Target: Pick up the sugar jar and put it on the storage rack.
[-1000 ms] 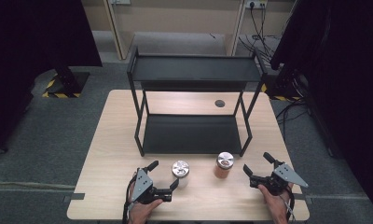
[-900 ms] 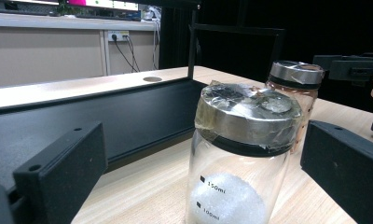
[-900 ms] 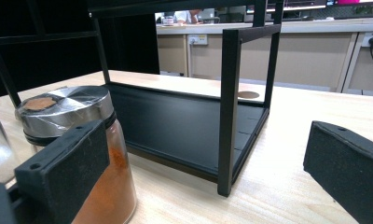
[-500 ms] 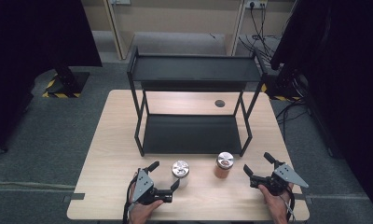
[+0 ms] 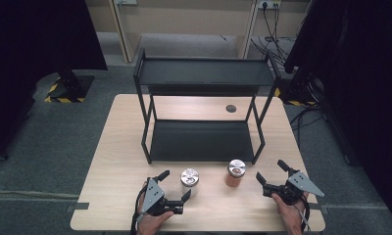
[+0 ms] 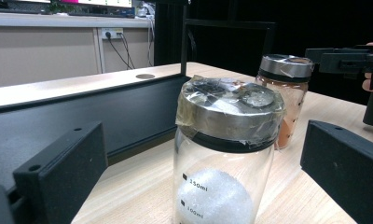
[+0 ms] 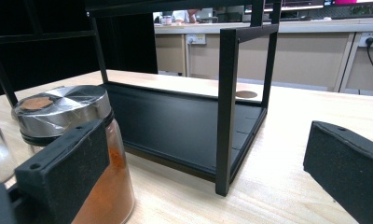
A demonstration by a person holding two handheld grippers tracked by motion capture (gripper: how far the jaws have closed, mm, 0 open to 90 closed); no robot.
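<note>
Two glass jars with taped metal lids stand near the table's front edge. The clear jar (image 5: 189,179) (image 6: 224,154) holds white grains; the other jar (image 5: 234,172) (image 7: 77,149) (image 6: 284,98) holds orange powder. My left gripper (image 5: 174,186) (image 6: 203,186) is open, its jaws standing either side of the clear jar without touching it. To the right of the orange jar my right gripper (image 5: 271,172) (image 7: 203,182) is open and holds nothing; that jar sits just past its left jaw. Behind both jars stands a black two-tier metal shelf (image 5: 202,142) (image 7: 184,126) (image 6: 105,112).
The wooden table (image 5: 120,161) has a round cable hole (image 5: 231,108) behind the shelf. Both shelf tiers are bare. Dark curtains and equipment stands flank the table, and cables lie on the floor at the back right.
</note>
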